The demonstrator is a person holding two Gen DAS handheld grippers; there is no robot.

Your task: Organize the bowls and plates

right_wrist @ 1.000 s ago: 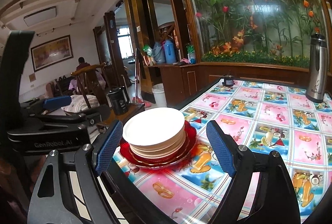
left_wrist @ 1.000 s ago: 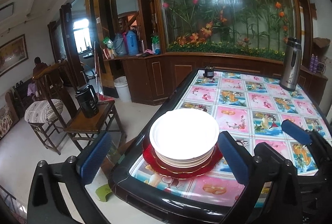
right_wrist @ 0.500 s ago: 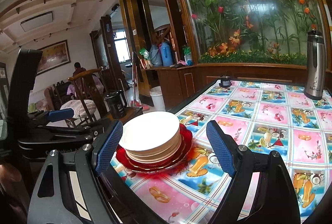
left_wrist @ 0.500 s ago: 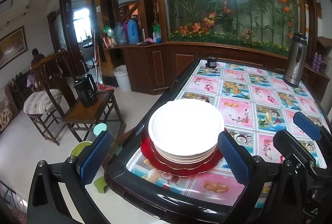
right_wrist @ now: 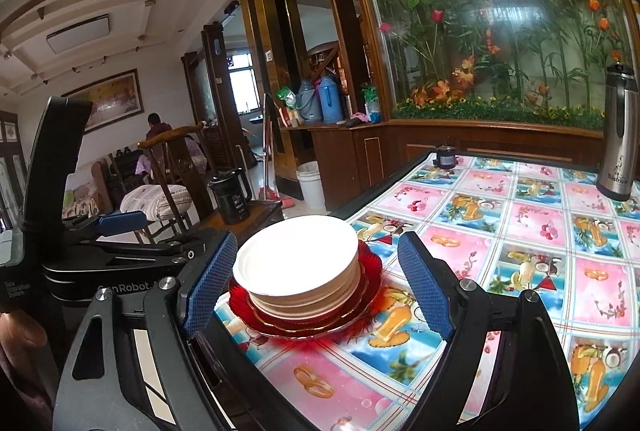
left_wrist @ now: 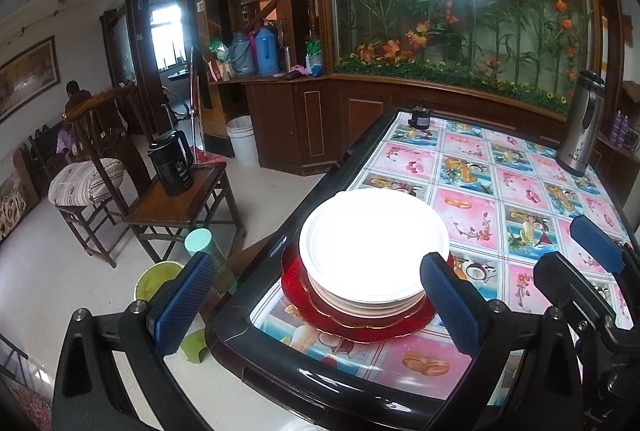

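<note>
Plate stack (left_wrist: 374, 243) nearer than before

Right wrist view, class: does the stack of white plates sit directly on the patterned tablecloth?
No, the stack of white plates rests on a red glass plate.

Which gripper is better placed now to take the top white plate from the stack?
Probably the left gripper: its open blue pads already frame the white plates on the red plate. The right gripper is also open, framing the stack from beside it.

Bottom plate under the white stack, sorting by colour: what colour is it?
Red, translucent-looking with a scalloped rim; clearest in the right wrist view.
</note>
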